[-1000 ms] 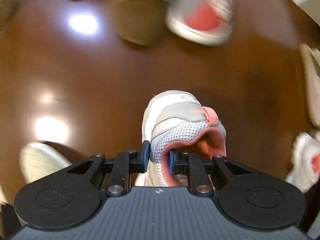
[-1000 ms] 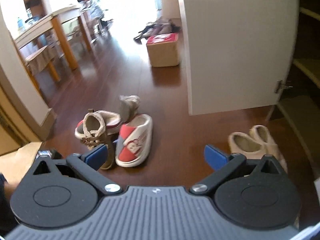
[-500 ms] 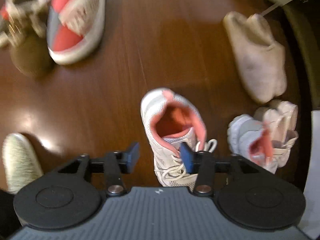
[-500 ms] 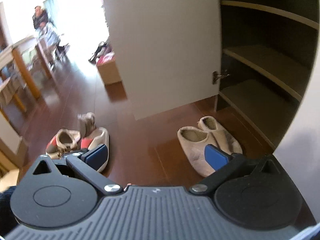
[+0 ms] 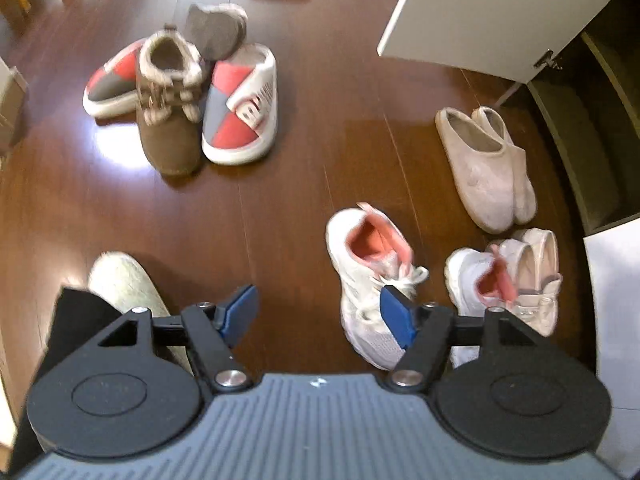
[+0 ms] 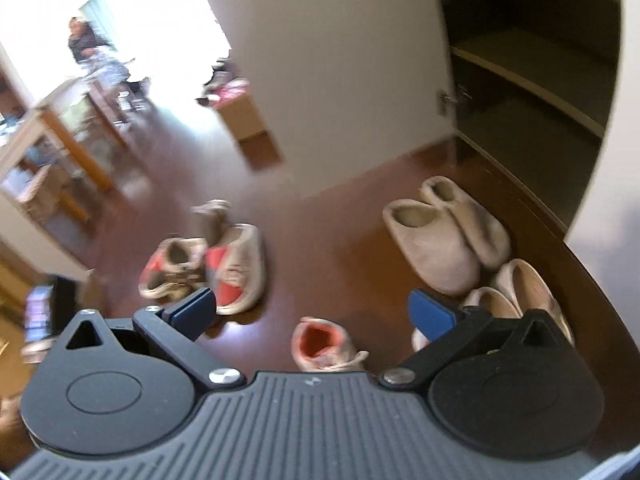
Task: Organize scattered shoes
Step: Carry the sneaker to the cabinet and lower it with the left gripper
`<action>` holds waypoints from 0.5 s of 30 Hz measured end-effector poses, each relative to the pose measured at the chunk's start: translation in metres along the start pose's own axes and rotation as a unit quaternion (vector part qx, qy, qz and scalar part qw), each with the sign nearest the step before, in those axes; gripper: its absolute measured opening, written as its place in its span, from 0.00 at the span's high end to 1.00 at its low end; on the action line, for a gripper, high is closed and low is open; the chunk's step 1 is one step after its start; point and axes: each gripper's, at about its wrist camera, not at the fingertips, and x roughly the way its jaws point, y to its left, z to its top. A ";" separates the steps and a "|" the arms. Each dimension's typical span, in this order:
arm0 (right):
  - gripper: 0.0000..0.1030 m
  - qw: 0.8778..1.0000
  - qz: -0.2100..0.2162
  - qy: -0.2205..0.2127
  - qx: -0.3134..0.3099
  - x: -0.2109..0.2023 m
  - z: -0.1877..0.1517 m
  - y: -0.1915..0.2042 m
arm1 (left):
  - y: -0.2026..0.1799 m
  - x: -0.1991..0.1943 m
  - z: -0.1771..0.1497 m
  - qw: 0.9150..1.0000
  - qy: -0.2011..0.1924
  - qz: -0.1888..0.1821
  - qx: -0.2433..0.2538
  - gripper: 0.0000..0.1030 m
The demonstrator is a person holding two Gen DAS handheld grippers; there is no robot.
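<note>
A white sneaker with a pink lining (image 5: pixel 366 268) stands on the dark wood floor, its mate (image 5: pixel 476 280) just to its right. My left gripper (image 5: pixel 318 314) hangs high above the floor, its jaws opening with nothing between them. A beige slipper pair (image 5: pixel 484 168) lies near the cabinet. Further left a brown fur boot (image 5: pixel 168 120) lies between two red-and-grey slippers (image 5: pixel 242 108). My right gripper (image 6: pixel 312 310) is open and empty; the pink-lined sneaker (image 6: pixel 320 344) shows below it, the beige slippers (image 6: pixel 440 236) to its right.
An open shoe cabinet with bare shelves (image 6: pixel 532 80) stands at the right behind a white door (image 5: pixel 500 12). A pale pair of shoes (image 5: pixel 538 268) sits beside the cabinet. My own slippered foot (image 5: pixel 120 284) is at lower left. A cardboard box (image 6: pixel 244 120), tables and a person lie further off.
My left gripper let go of the pink-lined sneaker, opened wider and rose well above the floor. The right gripper swung toward the cabinet, jaws still open.
</note>
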 end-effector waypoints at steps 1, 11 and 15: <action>0.01 1.000 -0.002 -0.002 -0.010 -0.005 0.003 0.005 | 0.002 -0.001 -0.002 1.000 -0.003 0.005 0.002 0.34; 0.01 0.991 -0.075 0.040 -0.099 0.007 0.007 -0.006 | 0.008 0.004 -0.012 0.999 0.023 -0.031 -0.005 0.33; 0.01 0.991 -0.081 0.055 -0.091 0.048 -0.011 -0.034 | 0.008 -0.002 -0.021 1.000 0.006 -0.012 0.027 0.33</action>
